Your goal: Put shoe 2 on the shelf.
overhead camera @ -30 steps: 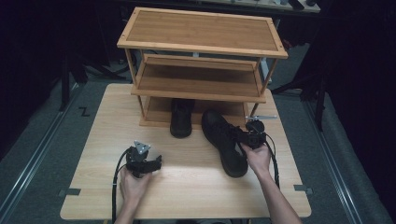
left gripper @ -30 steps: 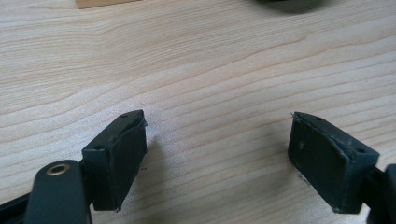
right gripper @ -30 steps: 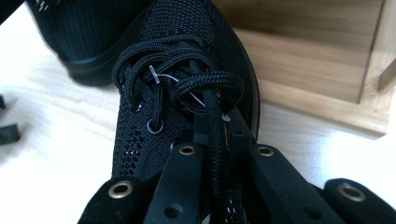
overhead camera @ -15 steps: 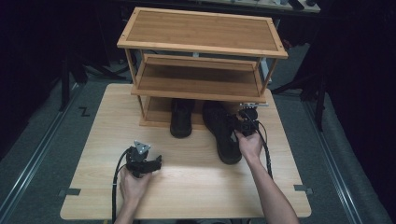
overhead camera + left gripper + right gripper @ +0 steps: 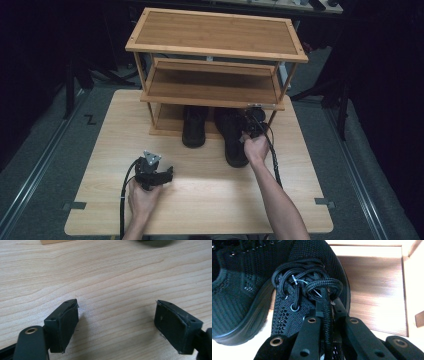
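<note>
- We take the work in hand to be stowing a pair of black shoes on the bottom shelf of the wooden rack point(image 5: 215, 95), which stands at the far edge of the table point(image 5: 200, 200).
- The right shoe point(image 5: 234, 137) lies half under the rack at the shelf's right end, toe in, heel out toward the table's middle. The left shoe point(image 5: 194, 125) sits just beside it, deeper in.
- In the right gripper view, the right gripper point(image 5: 329, 307) has its jaws pinched together on the bundled laces point(image 5: 312, 283) of the right shoe. We judge the laces were chosen as a grip because the knit upper is too wide and soft to clamp; the knot gives a firm handle for steering the shoe along the shelf.
- The shoe's toe points at the shelf's back rail, its sole alongside the neighbouring shoe, close enough to touch; contact we cannot confirm.
- Right arm: forearm stretched forward from the near edge, hand point(image 5: 256, 147) over the shoe's heel, gripper pointing into the rack.
- The left gripper point(image 5: 150, 172) rests near the table's near-left part, well apart from the shoes. In its own view the jaws stand wide over bare wood, nothing between them; we read it as parked.
- Left hand point(image 5: 142, 197) holds it low, wrist relaxed.
</note>
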Motion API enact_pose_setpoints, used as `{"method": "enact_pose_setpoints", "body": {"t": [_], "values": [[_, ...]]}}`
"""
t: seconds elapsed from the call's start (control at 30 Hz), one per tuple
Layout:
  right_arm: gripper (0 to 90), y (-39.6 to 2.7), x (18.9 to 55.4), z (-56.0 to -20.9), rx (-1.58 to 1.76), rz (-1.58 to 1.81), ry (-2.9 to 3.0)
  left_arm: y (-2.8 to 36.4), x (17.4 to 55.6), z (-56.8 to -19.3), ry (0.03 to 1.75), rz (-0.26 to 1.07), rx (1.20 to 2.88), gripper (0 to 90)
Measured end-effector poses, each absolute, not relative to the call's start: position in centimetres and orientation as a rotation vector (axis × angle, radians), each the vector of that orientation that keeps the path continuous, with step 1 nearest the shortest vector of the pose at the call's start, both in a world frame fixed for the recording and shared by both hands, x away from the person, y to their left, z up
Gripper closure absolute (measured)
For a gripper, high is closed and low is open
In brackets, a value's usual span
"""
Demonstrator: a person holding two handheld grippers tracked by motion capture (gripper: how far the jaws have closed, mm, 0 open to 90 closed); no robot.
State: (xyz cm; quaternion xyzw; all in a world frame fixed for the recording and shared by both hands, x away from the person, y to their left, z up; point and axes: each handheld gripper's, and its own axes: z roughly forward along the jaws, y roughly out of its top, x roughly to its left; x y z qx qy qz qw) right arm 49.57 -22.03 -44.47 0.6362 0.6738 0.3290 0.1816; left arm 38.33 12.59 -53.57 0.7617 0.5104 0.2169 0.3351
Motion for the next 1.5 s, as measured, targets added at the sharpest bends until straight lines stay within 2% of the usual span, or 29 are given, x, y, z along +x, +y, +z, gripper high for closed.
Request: {"method": "enact_pose_setpoints", "body": {"t": [0.37, 0.73, 0.83, 0.9, 1.13, 1.5], "values": [[86.6, -20.9, 50.4, -44.9, 1.799, 0.887, 1.835, 12.6, 38.3, -53.6, 1.332, 0.566, 1.987, 19.8], [82.1, -20.3, 50.7, -45.1, 1.785, 0.879, 1.819, 12.6, 38.3, -53.6, 1.332, 0.567, 1.987, 19.8], [76.5, -20.3, 50.7, -45.1, 1.773, 0.879, 1.827, 12.6, 38.3, -53.6, 1.332, 0.567, 1.987, 19.8], [68.4, -20.5, 50.7, -45.1, 1.766, 0.887, 1.839, 12.6, 38.3, -53.6, 1.332, 0.568, 1.987, 19.8], [48.6, -20.9, 50.6, -45.0, 1.755, 0.939, 1.879, 12.6, 38.3, -53.6, 1.332, 0.568, 1.987, 19.8], [41.2, -22.1, 49.6, -43.4, 1.681, 1.053, 1.901, 12.6, 38.3, -53.6, 1.33, 0.567, 1.987, 19.9]]}}
